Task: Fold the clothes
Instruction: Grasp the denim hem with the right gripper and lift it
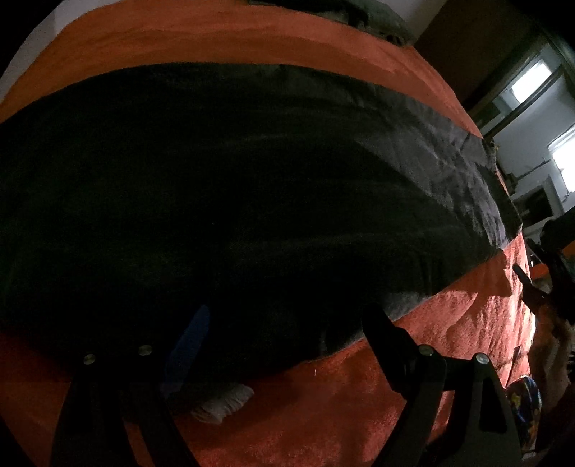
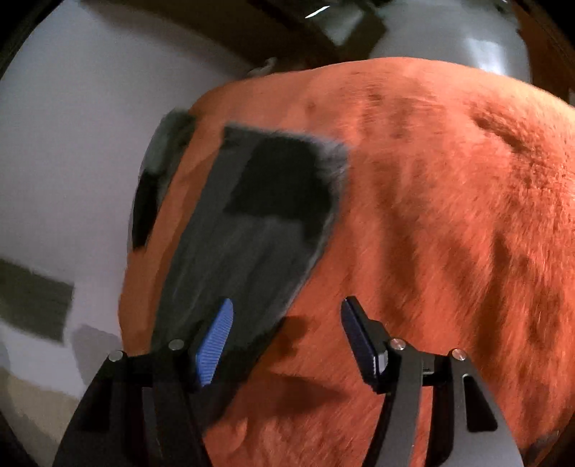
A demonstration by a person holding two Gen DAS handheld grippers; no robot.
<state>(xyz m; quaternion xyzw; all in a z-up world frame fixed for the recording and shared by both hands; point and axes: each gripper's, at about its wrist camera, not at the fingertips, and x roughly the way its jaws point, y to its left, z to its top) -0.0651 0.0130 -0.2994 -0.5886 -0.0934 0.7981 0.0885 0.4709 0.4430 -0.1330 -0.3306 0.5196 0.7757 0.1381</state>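
Note:
A large dark grey garment [image 1: 251,172] lies spread flat across the orange-red blanket [image 1: 467,323]. My left gripper [image 1: 284,327] hovers open over the garment's near edge, its blue-padded finger [image 1: 190,341] above the dark cloth. A whitish bit of fabric [image 1: 222,402] shows at that edge. The right wrist view is blurred. There the garment [image 2: 251,222] runs along the blanket's [image 2: 449,215] left side, with a darker patch on it. My right gripper [image 2: 287,316] is open with bare blanket between its fingers. Its blue pad [image 2: 215,341] is over the garment's edge.
A heap of grey cloth [image 1: 366,18] sits at the bed's far end. A hand with the other gripper [image 1: 550,287] shows at the right edge, a colourful object [image 1: 524,402] below it. Another dark cloth [image 2: 158,172] hangs at the blanket's left edge beside a pale wall [image 2: 64,151].

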